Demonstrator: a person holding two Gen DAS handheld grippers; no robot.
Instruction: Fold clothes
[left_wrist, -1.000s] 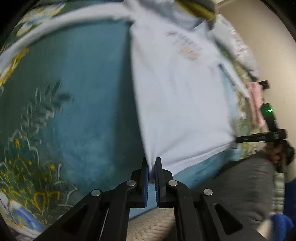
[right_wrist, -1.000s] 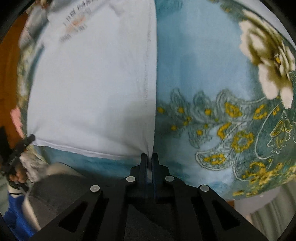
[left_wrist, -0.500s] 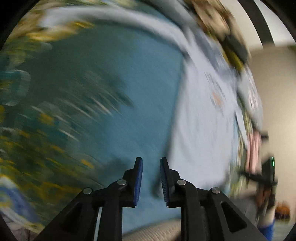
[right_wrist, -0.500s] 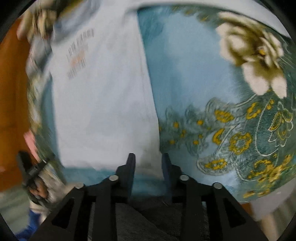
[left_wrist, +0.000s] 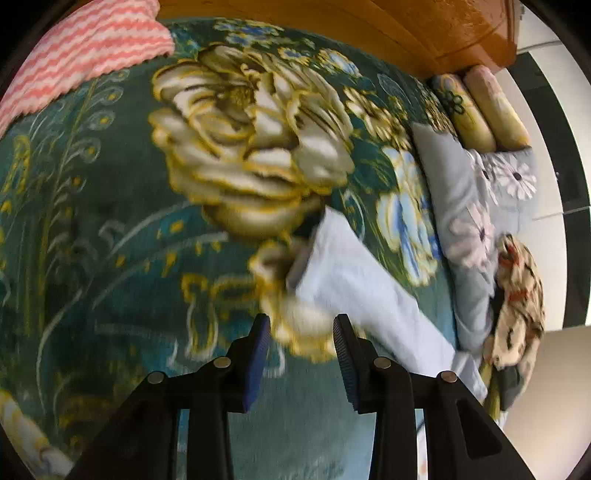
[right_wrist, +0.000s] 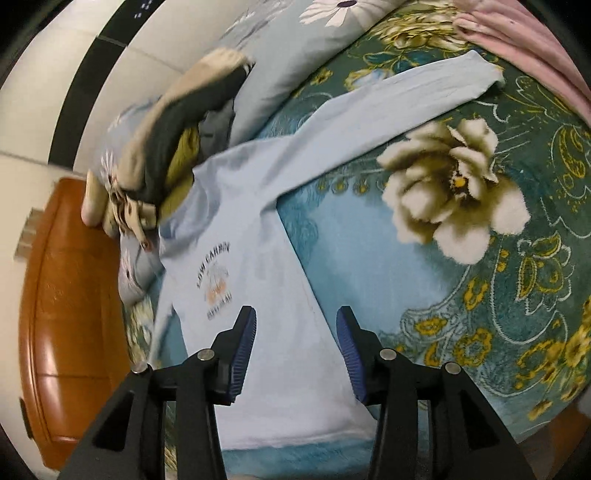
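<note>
Both tools empty and opening over a pale blue shirt spread flat on the bed.

The long-sleeved shirt (right_wrist: 266, 295) lies face up on the floral green blanket (right_wrist: 517, 295), printed chest showing, one sleeve (left_wrist: 354, 280) stretched out across the blanket. The right tool (right_wrist: 295, 332) hangs above the shirt's body, jaws parting, nothing between them. The left tool (left_wrist: 301, 339) hovers beside the sleeve's cuff end, jaws parting, holding nothing. Pillows (left_wrist: 469, 206) and a heap of clothes (right_wrist: 166, 147) sit near the collar end.
</note>
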